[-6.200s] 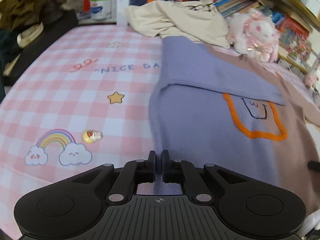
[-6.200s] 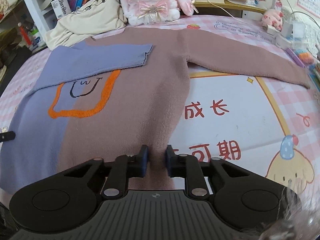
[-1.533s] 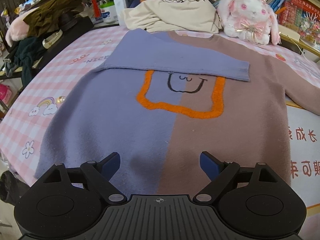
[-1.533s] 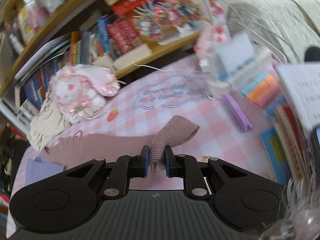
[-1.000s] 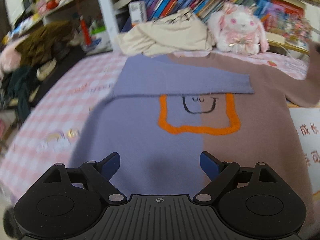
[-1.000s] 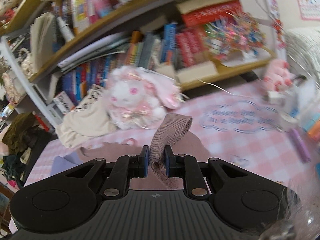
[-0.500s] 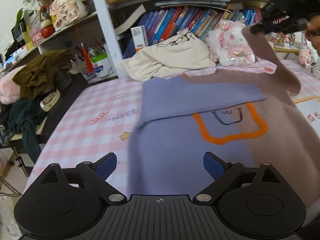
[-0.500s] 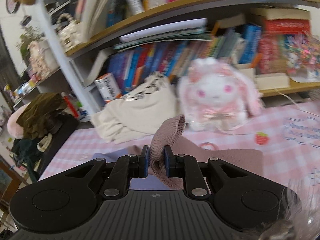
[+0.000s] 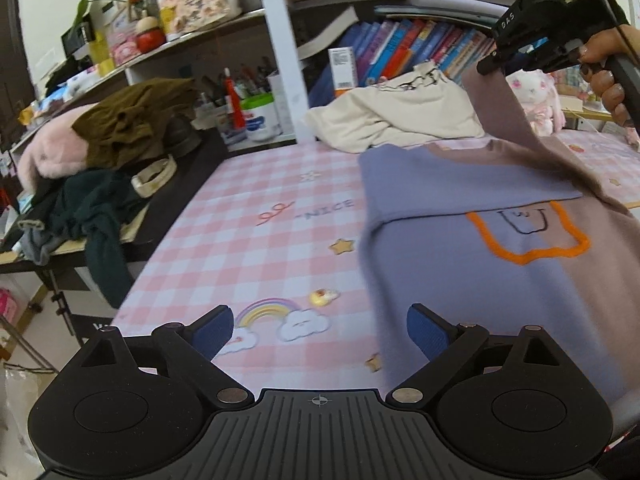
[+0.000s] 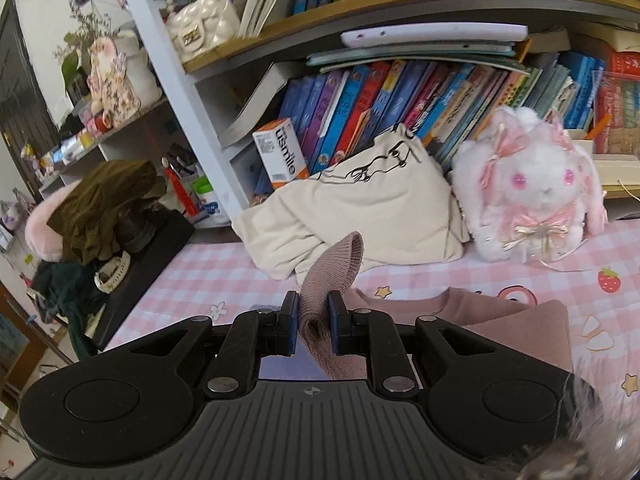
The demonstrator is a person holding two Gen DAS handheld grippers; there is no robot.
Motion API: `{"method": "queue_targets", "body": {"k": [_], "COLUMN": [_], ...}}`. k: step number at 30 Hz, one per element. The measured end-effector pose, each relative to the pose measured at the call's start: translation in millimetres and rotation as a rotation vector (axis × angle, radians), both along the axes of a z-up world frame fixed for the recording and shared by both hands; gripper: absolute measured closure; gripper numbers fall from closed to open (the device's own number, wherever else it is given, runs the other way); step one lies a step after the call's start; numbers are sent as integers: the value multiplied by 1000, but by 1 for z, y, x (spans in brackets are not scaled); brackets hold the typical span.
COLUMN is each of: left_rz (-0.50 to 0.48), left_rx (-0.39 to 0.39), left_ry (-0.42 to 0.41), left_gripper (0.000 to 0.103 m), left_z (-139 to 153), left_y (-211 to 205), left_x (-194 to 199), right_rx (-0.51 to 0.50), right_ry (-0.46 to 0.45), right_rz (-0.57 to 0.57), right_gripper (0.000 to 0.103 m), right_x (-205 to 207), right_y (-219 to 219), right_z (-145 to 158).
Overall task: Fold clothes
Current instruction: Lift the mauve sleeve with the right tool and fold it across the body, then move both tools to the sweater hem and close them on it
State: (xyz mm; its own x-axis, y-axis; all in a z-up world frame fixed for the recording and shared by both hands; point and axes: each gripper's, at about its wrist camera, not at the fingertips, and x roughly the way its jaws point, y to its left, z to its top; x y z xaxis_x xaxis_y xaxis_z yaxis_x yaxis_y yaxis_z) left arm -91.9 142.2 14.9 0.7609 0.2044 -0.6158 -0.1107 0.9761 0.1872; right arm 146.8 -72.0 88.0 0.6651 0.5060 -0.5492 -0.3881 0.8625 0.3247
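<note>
The sweater, half lilac and half mauve-brown with an orange outlined pocket motif, lies flat on the pink checked cloth covering the table. Its lilac sleeve is folded across the chest. The right gripper has its jaws clamped on the ribbed cuff of the mauve sleeve, and the cuff end stands up between the blue pads. In the left wrist view this gripper is raised above the sweater's far right shoulder, gripped by the person's hand, with the mauve sleeve hanging from it down to the garment. The left gripper hovers over the near edge of the cloth, its jaws wide apart and holding nothing; the sweater's lilac side edge passes just inside its right finger. At the far side of the table sit a cream garment and a white and pink plush rabbit, both against the bookshelf. Dark clothing is heaped to the left.
</note>
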Motion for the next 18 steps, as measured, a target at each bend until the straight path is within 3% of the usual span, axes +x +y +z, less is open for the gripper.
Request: {"method": "queue_targets", "body": {"k": [8,11,12,13,18], "left_rz": [33,44,47,46,16], "left_rx": [-8,-13,-15,-17,-39], "left_ry": [2,4,5,6,13], "left_gripper": [7,7,7,7,7], "left_z": [-2,-3,-3,-3,-6], "left_y": [23,29,31,32,32], "left_x": [-8,-10,-11,-10,0], "right_rx": [-48,-67,-62,-57,-53], "right_ry": [29,57,55,53,65], "right_rz": [23,44,50,56,55], "right_gripper": [88,75,59,53,53], "right_x": [0,1,0,-2,-14], "right_y": [38,46,47,48,36], "right_z": [-16,-24,-25,-25,-24]}}
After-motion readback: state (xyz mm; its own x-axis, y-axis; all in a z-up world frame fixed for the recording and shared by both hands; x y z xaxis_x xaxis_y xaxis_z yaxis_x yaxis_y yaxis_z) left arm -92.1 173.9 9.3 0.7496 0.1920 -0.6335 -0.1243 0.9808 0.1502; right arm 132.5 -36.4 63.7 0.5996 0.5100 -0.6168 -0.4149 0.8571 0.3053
